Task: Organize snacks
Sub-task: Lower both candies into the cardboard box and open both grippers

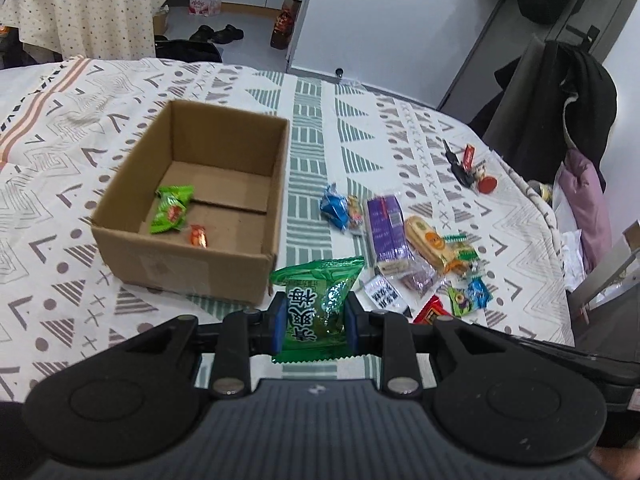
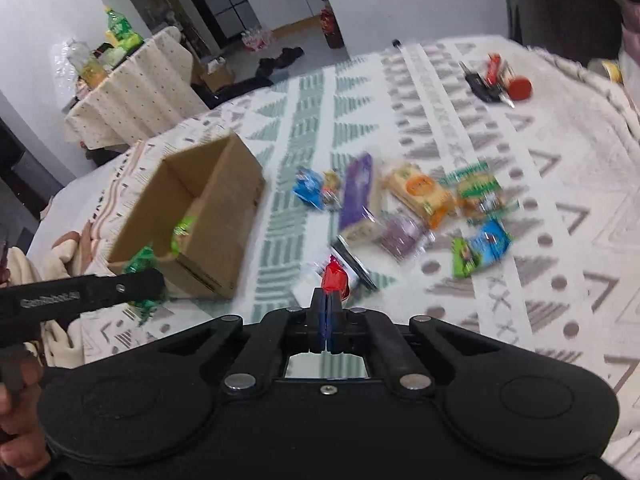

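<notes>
**Snack sorting on patterned bedspread: two grippers, each loaded**

Left gripper (image 1: 314, 322): blue-padded fingers pinching a green foil packet (image 1: 318, 300) printed with white characters. The packet stands upright between the pads, its crimped top edge above them and its lower edge below. It is held just outside the near right corner of the cardboard box (image 1: 188, 268), above the bedspread (image 1: 80, 152).

Right gripper (image 2: 327, 312): fingers pressed almost together on a small red wrapped candy (image 2: 334, 278), which sticks out past the tips. It hangs over the bedspread between the box and the loose pile. The right wrist view is motion-blurred.

Cardboard box: open-topped, flaps absent from view, sitting on the bedspread left of the pile. Contents: one green packet with a red emblem (image 1: 172, 210) against the left wall, and one small orange-red candy (image 1: 198, 236) just beside it on the floor of the box.

Loose pile, right of the box, all lying on the bedspread:
- blue wrapped snack (image 1: 334, 208), touching a small multicoloured candy (image 1: 354, 210)
- purple rectangular pack (image 1: 388, 228)
- yellow biscuit pack with an orange round mark (image 1: 430, 242)
- green-edged packet (image 1: 466, 252)
- clear purple-tinted wrapper (image 1: 420, 278)
- white label with black print (image 1: 384, 292)
- red packet (image 1: 432, 310), partly hidden by the gripper body
- small green packet (image 1: 460, 300) and small blue packet (image 1: 478, 292), side by side

Well apart, toward the far right edge: a cluster of keys and trinkets (image 1: 470, 168).
</notes>
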`<move>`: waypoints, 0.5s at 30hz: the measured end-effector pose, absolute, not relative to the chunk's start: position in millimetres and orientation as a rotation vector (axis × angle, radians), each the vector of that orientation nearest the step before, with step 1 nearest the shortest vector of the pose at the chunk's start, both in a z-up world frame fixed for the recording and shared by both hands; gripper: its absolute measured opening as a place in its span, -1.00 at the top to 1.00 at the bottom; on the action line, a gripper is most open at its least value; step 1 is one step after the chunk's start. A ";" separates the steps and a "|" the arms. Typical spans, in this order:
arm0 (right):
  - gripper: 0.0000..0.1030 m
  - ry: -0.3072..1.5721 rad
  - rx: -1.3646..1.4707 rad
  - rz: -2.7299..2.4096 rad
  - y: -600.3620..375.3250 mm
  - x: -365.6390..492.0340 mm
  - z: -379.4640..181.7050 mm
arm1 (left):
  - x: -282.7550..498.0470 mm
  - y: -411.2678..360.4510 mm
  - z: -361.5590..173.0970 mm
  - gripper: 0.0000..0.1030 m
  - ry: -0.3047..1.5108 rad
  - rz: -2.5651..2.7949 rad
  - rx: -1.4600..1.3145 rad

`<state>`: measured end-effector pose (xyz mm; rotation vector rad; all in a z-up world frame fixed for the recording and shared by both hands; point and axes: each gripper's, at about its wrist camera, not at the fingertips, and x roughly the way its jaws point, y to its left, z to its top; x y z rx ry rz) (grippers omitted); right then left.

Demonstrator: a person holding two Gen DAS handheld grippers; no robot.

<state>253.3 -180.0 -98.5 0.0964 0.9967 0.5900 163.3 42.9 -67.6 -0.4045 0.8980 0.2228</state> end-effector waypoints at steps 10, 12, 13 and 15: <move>1.00 0.933 0.091 0.637 -137.5 260.0 -58.6 | 169.0 80.0 -47.9 0.46 0.863 0.247 -0.436; 1.00 0.925 0.088 0.648 -127.1 261.7 -53.2 | 170.9 89.5 -45.1 0.46 0.858 0.251 -0.446; 1.00 0.921 0.086 0.653 -121.5 262.7 -50.5 | 172.2 95.3 -43.7 0.46 0.856 0.253 -0.456; 1.00 0.914 0.084 0.661 -111.9 264.0 -46.0 | 175.4 105.0 -41.5 0.46 0.854 0.259 -0.473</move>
